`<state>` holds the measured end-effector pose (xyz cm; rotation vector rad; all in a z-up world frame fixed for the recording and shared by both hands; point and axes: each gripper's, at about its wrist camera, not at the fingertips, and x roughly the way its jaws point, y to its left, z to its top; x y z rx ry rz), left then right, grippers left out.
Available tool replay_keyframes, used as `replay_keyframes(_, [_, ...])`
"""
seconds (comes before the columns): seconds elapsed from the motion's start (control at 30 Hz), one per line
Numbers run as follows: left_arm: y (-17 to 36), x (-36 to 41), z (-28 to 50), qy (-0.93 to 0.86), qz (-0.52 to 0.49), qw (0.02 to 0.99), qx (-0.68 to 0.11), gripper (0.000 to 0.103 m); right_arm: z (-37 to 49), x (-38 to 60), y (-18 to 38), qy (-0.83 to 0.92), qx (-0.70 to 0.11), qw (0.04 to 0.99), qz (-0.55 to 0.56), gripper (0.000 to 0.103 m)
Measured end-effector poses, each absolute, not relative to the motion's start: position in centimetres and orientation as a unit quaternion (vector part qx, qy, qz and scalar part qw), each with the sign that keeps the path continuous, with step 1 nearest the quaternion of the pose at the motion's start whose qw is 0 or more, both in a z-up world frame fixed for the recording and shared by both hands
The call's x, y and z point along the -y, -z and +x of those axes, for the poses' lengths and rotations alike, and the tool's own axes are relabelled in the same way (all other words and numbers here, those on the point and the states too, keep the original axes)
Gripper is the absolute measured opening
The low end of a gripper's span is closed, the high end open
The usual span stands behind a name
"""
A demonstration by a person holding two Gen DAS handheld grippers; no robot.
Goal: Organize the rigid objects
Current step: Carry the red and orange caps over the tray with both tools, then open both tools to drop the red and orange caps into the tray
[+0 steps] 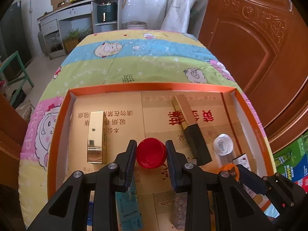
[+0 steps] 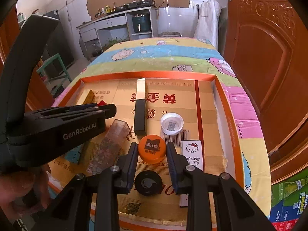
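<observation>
A red bottle cap [image 1: 151,153] sits between the pads of my left gripper [image 1: 151,146], which is shut on it over the gold-lined orange tray [image 1: 154,86]. An orange cap [image 2: 152,152] with a black label is clamped by my right gripper [image 2: 152,148], just right of the left one. In the left wrist view the orange cap [image 1: 229,170] shows at lower right. In the right wrist view the left gripper [image 2: 107,106] reaches in from the left, with a sliver of the red cap [image 2: 102,103] showing. I cannot tell whether either cap touches the tray floor.
In the tray lie a gold box [image 1: 96,136], a black-and-gold long box [image 2: 140,107], a white cap [image 2: 171,124], a Hello Kitty box [image 2: 192,152], a black cap [image 2: 148,182], a clear patterned box [image 2: 109,144] and a teal box [image 1: 129,207]. A person's hand [image 2: 23,188] is at lower left.
</observation>
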<state>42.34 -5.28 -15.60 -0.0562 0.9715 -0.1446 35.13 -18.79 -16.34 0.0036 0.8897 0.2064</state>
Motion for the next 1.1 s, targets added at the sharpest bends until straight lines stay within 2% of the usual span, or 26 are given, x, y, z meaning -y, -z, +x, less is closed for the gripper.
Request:
replay_keyframes(0.17, [16.2, 5.0, 42.6, 0.066, -0.032, 0.879, -0.472, 0.033, 35.0, 18.9, 16.7, -0.099, -0.432, 0.896, 0.007, 0.032])
replay_keyframes(0.23, [16.2, 4.9, 42.5, 0.064, -0.035, 0.881, -0.468, 0.054, 35.0, 18.9, 16.8, -0.101, -0.433, 0.896, 0.013, 0.033])
replay_keyframes(0.33, [16.1, 4.7, 42.5, 0.065, -0.044, 0.880, -0.468, 0.061, 35.0, 18.9, 16.8, -0.100, -0.434, 0.895, 0.015, 0.041])
replay_keyframes(0.37, [16.0, 4.7, 42.4, 0.065, -0.042, 0.881, -0.466, 0.062, 34.9, 18.9, 16.8, -0.099, -0.432, 0.896, 0.015, 0.044])
replay_keyframes(0.73, [12.2, 3.8, 38.6, 0.069, -0.049, 0.906, -0.416, 0.062, 32.8, 19.2, 14.7, -0.072, -0.398, 0.915, 0.018, 0.044])
replay_keyframes(1.1, [7.1, 1.6, 27.2, 0.051, -0.033, 0.931, -0.359, 0.062, 24.9, 19.9, 10.9, -0.033, -0.363, 0.930, 0.046, 0.044])
